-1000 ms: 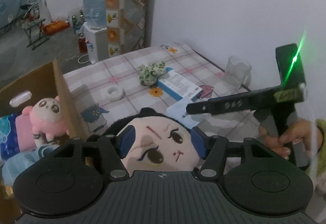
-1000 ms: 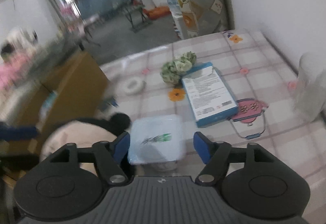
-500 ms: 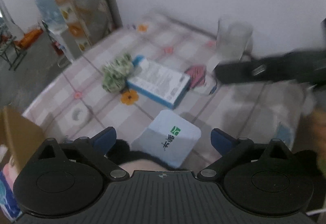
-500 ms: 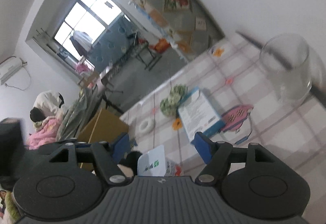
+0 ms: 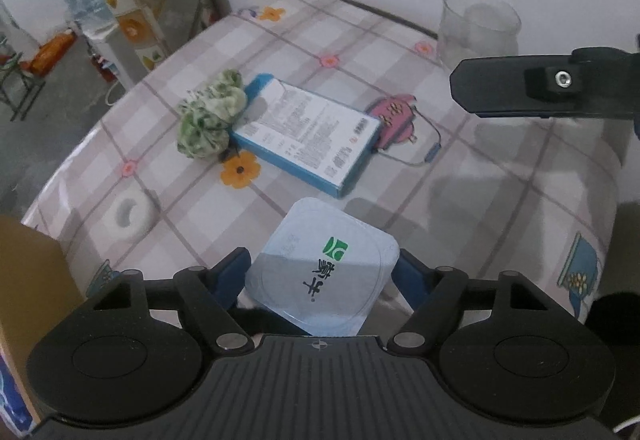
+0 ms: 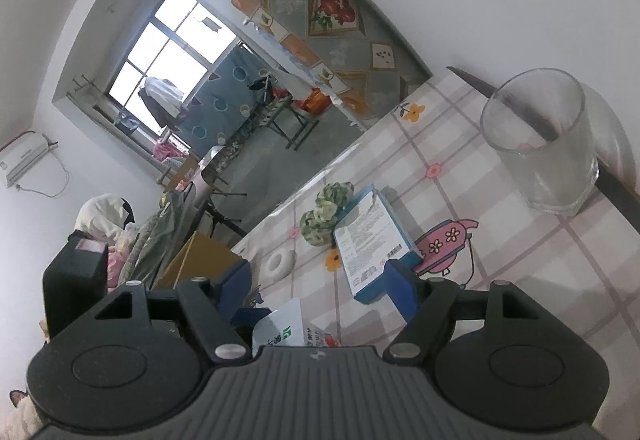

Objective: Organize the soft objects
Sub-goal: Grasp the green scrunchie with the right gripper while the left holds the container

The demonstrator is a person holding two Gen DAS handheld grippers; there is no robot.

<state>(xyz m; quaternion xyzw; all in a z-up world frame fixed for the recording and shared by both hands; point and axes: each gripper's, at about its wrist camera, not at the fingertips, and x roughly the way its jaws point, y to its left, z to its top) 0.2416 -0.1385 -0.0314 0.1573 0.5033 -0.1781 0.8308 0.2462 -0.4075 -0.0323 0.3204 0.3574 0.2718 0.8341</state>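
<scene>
Pale-blue plastic tissue pack (image 5: 320, 276) sits low centre in the left wrist view, between the blue pads of the left gripper (image 5: 322, 272); jaws closing, contact on either side unclear. Right gripper (image 6: 316, 288) hangs over the same pack's far edge, jaws half-wide and opening, holding nothing. Green scrunchie (image 5: 210, 115) upper left, touching the blue box (image 5: 308, 133). Cardboard box (image 5: 28, 288) at the left edge. Risk: slick film squirts out of an off-centre pinch, and the two grippers crowd each other on the counter (image 5: 500, 199).
</scene>
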